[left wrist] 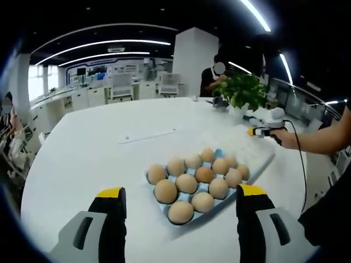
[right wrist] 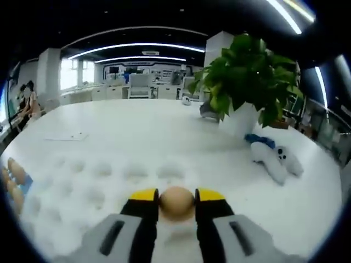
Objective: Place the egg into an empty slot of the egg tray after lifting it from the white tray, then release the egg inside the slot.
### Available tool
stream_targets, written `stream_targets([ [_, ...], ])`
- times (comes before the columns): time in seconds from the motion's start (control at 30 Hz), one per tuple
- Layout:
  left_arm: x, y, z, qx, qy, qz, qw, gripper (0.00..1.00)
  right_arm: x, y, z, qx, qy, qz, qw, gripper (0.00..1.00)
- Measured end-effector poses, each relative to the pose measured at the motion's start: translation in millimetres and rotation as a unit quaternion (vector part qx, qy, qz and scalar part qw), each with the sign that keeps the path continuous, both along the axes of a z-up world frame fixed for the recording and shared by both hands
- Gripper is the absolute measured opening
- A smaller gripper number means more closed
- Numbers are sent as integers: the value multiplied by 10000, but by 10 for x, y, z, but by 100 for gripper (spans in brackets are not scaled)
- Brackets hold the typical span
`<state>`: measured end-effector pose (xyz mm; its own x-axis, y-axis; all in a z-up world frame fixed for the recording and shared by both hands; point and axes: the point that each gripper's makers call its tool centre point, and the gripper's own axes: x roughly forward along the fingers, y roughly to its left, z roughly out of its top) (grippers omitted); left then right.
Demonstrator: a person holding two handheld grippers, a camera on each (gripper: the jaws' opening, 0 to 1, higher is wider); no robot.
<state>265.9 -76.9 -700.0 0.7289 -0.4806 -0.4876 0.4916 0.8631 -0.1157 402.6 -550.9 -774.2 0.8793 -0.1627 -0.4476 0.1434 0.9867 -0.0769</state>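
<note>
Firmly pinched between the yellow-tipped fingers of the right gripper, the egg sits with a finger pressed to each side. Beneath and ahead of those fingers spreads the white tray, its rows of round hollows bare. Off to the fingers' left, at the view's edge, a corner of the blue egg tray shows with brown eggs in it. Ahead and to the right stand a potted plant and, nearer, a white plush toy lying on the table.

In the left gripper view, the left gripper has its fingers spread wide apart with nothing between them. Straight ahead of them, in the gap, lies the blue egg tray on the table, holding many brown eggs. The white tray adjoins it on the far right side. Beyond that, to the right, the person's hand holds the right gripper over the white tray. The plant stands behind it.
</note>
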Motion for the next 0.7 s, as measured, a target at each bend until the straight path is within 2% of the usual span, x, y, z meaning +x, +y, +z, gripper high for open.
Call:
stream_targets([
  [0.23,17,-3,-4,-1,6,-31,10000,82,-57,41,49,63,-14,42,10000,25],
  [0.37,40,18,-1,-25,-5,10,10000,82,-80,63,188,166,-211,-22,9996,24],
  [0.47,40,9,-7,-17,-5,-18,10000,82,-69,204,361,237,-417,146,9987,24],
  [0.5,38,3,-9,-19,-3,-31,10000,82,-50,319,429,445,-554,264,9971,25],
  [0.57,35,-10,-10,-24,-4,-52,10000,82,-59,460,483,552,-591,412,9959,25],
  [0.7,28,-19,-9,-25,-11,-72,10000,82,-71,969,548,934,-598,1143,9872,25],
])
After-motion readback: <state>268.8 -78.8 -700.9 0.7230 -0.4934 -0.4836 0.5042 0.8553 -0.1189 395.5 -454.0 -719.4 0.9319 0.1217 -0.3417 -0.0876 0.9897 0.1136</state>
